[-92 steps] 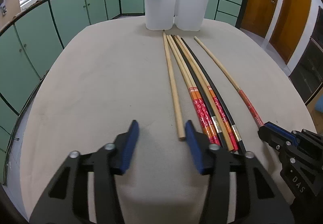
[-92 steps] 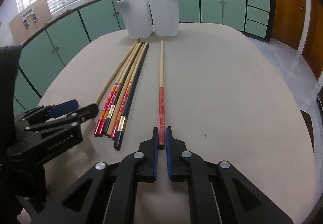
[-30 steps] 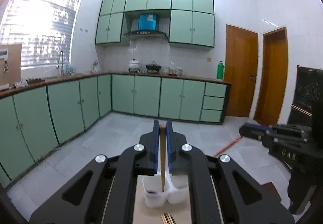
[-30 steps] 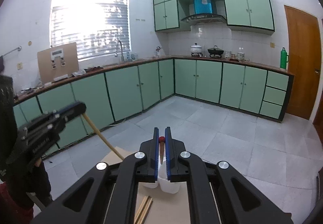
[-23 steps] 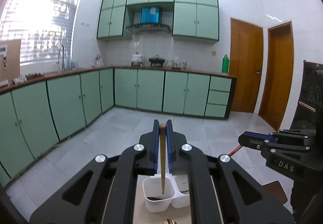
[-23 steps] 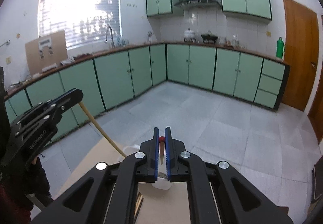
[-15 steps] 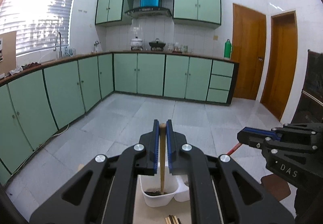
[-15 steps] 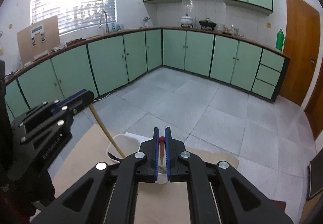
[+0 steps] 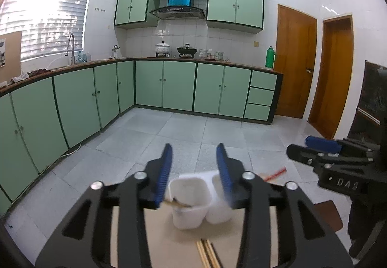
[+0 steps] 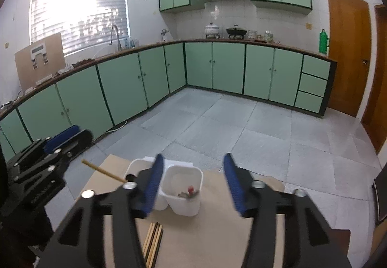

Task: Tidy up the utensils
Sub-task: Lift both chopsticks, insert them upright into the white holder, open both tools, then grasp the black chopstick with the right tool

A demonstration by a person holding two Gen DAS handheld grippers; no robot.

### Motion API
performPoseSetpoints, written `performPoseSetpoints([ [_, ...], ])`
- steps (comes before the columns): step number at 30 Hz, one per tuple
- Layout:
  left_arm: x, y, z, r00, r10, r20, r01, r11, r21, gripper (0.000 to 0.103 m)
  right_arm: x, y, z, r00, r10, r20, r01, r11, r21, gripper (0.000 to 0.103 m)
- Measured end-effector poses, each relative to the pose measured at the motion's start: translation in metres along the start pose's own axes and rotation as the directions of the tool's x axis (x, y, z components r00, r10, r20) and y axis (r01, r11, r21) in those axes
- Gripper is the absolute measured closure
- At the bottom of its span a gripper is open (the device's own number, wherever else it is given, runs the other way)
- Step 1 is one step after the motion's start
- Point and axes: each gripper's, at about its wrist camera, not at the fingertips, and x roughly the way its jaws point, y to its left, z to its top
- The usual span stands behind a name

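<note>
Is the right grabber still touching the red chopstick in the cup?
Apart. In the right wrist view the right gripper has its jaws opening, and the red chopstick stands alone inside the white cup, clear of both blue pads.

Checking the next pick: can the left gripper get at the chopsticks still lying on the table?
Probably yes. The left gripper, jaws opening and empty, hangs above the white cups; the remaining chopsticks lie uncovered on the table just below it, nothing across them.
</note>
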Motion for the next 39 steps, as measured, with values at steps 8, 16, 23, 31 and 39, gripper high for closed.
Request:
performPoseSetpoints([
  [8,-0.044,0.007,-0.070,0.997,0.022,-0.072,-0.023,1.000,-0.009,0.039,-0.036,0.004,-0.079,0.999,-0.039,0.021,0.039,0.999,0.031,0.017],
  [16,-0.060,0.016,-0.166,0.965,0.049,-0.258,-0.050,0.999,0.002,0.035,-0.041,0.019,-0.182,0.995,-0.035,-0.091,0.043,0.996,0.080,0.014],
  [23,-0.063,0.017,-0.220,0.923,0.081,-0.377,-0.084,0.996,0.007,0.035,-0.037,0.035,-0.246,0.981,-0.032,-0.193,0.052,0.994,0.097,0.016],
  [31,-0.070,0.013,-0.246,0.895,0.095,-0.435,-0.109,0.994,-0.007,0.035,-0.040,0.060,-0.273,0.966,0.006,-0.260,0.009,0.999,0.054,0.031],
  [39,-0.072,0.012,-0.248,0.884,0.108,-0.454,-0.123,0.992,-0.004,0.033,-0.041,0.076,-0.279,0.954,0.026,-0.299,-0.026,1.000,0.005,0.053],
])
